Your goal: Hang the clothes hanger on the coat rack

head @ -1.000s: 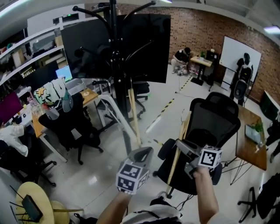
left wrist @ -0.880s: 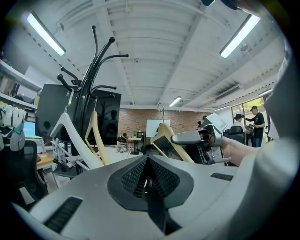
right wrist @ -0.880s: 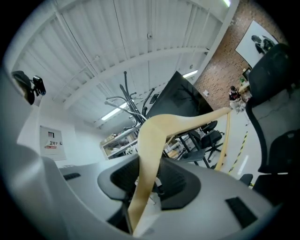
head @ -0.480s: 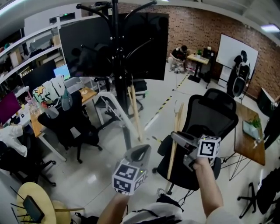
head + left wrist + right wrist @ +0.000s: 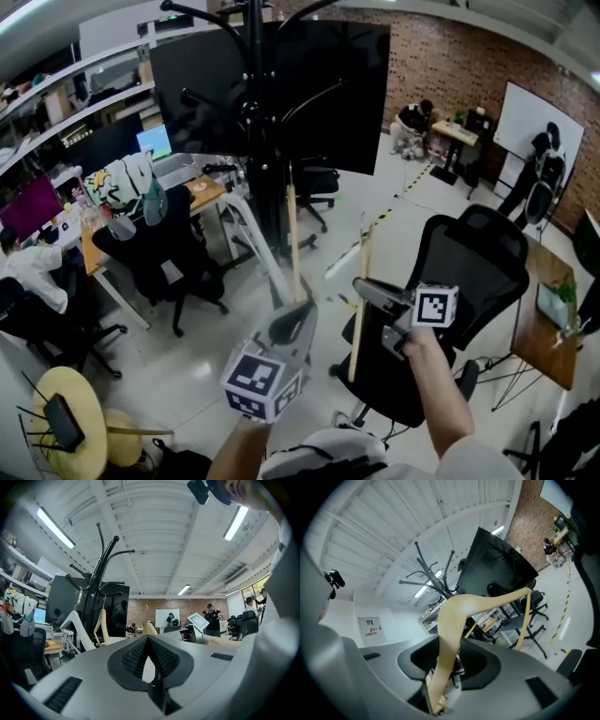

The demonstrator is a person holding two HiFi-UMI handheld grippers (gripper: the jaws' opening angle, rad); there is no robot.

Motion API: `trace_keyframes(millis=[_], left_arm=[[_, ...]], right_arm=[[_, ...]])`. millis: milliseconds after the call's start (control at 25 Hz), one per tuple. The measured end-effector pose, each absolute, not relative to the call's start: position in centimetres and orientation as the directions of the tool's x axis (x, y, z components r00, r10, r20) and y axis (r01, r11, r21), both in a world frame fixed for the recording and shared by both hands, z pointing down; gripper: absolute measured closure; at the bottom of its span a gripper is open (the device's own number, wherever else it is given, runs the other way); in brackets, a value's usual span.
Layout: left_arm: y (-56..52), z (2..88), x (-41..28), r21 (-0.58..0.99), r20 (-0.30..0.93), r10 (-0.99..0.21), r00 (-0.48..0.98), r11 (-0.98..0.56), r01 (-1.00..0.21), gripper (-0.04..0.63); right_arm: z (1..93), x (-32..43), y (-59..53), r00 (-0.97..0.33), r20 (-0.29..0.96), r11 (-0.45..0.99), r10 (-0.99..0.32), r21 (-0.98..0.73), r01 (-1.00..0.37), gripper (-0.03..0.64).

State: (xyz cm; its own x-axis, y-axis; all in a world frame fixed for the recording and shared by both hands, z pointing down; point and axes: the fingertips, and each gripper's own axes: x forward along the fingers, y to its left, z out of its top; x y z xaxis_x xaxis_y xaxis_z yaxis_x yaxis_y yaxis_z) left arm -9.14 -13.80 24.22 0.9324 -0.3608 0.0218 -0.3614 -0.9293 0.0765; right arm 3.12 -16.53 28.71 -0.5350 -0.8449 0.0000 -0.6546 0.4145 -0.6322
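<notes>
1. The right claw is clamped on one end of a wooden clothes hanger. The jaws stand partway apart, with the wood pinched between them.
2. From the head view that hanger stands nearly upright in the air, in front of a black office chair. It is to the right of the coat rack and not touching it.
3. The left claw has its jaw tips together and nothing in them. It points level towards the rack.
4. A second wooden hanger and a white hanger hang low beside the rack's black pole.
5. A big black screen stands right behind the rack.
</notes>
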Motion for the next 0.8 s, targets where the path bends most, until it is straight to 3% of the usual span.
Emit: trace_keyframes(millis=[480, 800], left_arm=[[-15.3, 25.6, -5.5, 0.088, 0.073, -0.466, 0.882, -0.878, -0.471, 0.6], [-16.0, 26.5, -2.1, 0.077, 0.118, -0.501, 0.857, -0.856, -0.511, 0.6]], right_arm=[[34.9, 3.3, -22.9, -0.683, 0.003, 0.454, -0.73, -0.746, -0.488, 0.469], [39.5, 3.0, -26.4, -0.739, 0.04, 0.443, -0.673, -0.778, -0.445, 0.469]])
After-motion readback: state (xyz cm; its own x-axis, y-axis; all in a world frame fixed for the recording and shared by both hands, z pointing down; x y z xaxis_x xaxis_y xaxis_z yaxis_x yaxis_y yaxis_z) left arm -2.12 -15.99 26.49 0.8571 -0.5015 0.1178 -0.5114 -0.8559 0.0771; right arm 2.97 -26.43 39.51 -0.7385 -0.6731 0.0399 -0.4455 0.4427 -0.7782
